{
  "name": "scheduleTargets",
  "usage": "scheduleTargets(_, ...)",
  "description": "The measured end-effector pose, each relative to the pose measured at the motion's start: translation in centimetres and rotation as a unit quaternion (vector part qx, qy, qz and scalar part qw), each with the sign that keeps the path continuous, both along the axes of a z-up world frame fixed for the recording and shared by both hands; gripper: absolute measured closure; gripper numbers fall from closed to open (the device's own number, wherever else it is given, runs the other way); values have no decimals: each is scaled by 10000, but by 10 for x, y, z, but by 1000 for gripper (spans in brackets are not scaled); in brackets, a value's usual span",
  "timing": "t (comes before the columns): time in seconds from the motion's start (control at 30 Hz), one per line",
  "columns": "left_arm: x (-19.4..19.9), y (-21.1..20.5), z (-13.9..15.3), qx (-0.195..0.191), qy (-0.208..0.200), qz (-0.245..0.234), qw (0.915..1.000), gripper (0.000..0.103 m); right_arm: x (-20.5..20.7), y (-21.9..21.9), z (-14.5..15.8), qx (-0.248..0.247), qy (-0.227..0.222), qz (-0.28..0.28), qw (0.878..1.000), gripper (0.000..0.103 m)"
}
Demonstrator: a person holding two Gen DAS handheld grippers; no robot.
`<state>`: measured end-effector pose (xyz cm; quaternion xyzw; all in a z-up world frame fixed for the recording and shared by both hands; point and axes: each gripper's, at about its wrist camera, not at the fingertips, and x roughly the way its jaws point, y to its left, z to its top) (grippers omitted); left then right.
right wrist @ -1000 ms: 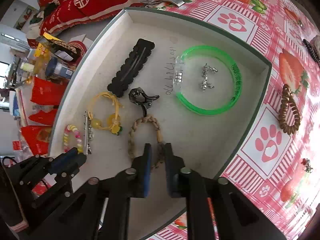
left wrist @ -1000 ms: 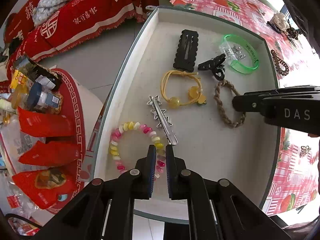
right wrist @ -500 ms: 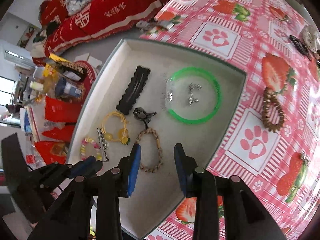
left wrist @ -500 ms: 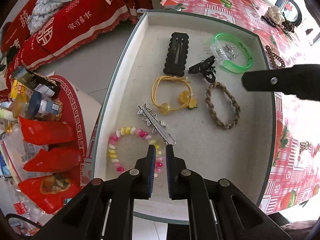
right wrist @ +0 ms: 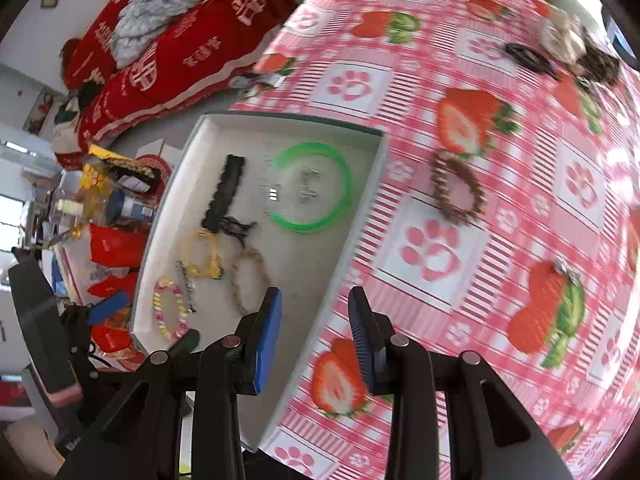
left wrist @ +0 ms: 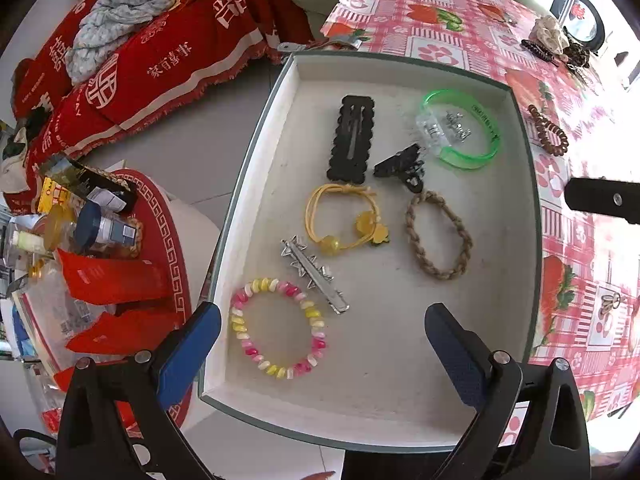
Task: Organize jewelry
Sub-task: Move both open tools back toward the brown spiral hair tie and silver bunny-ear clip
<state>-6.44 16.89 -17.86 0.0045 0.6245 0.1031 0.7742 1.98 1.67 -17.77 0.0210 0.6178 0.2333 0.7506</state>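
A white tray (left wrist: pixel 256 152) holds a black scalloped clip (left wrist: pixel 352 136), a green bangle (left wrist: pixel 488 132), a black claw clip (left wrist: pixel 400 166), a yellow hair tie (left wrist: pixel 340 216), a braided brown bracelet (left wrist: pixel 436 236), a silver spiked clip (left wrist: pixel 312 276) and a pink-yellow bead bracelet (left wrist: pixel 276 324). My left gripper (left wrist: pixel 322 320) hovers over the tray's near end, jaws opening wide, gripping nothing. My right gripper (right wrist: pixel 315 294) hangs above the tray's right rim (right wrist: pixel 360 216), jaws opening, empty. A brown spiral hair tie (right wrist: pixel 456 188) lies on the tablecloth.
The strawberry-print tablecloth (right wrist: pixel 500 300) carries a heap of further accessories (left wrist: pixel 552 36) at its far corner and a small silver piece (right wrist: pixel 564 268). Left of the table stands a red stool (left wrist: pixel 160 216) crowded with bottles and red packets. A red-covered sofa (left wrist: pixel 160 40) lies beyond.
The left jaws went from shut to wide open above the bead bracelet. The right gripper lifted off the braided bracelet, opened wider and swung right over the tray's rim.
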Motion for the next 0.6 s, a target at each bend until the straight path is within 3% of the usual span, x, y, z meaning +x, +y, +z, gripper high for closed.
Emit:
scheduleTargets(0.1, 3, -7, 6, 17, 3, -70, 10000, 0, -2, -22, -1, -28, 13, -236, 9997, 51)
scheduleTargets(0.6, 32, -84, 38, -282, -233, -984, 9945, 0, -21, -150, -12, -482, 158, -1493, 9875, 48)
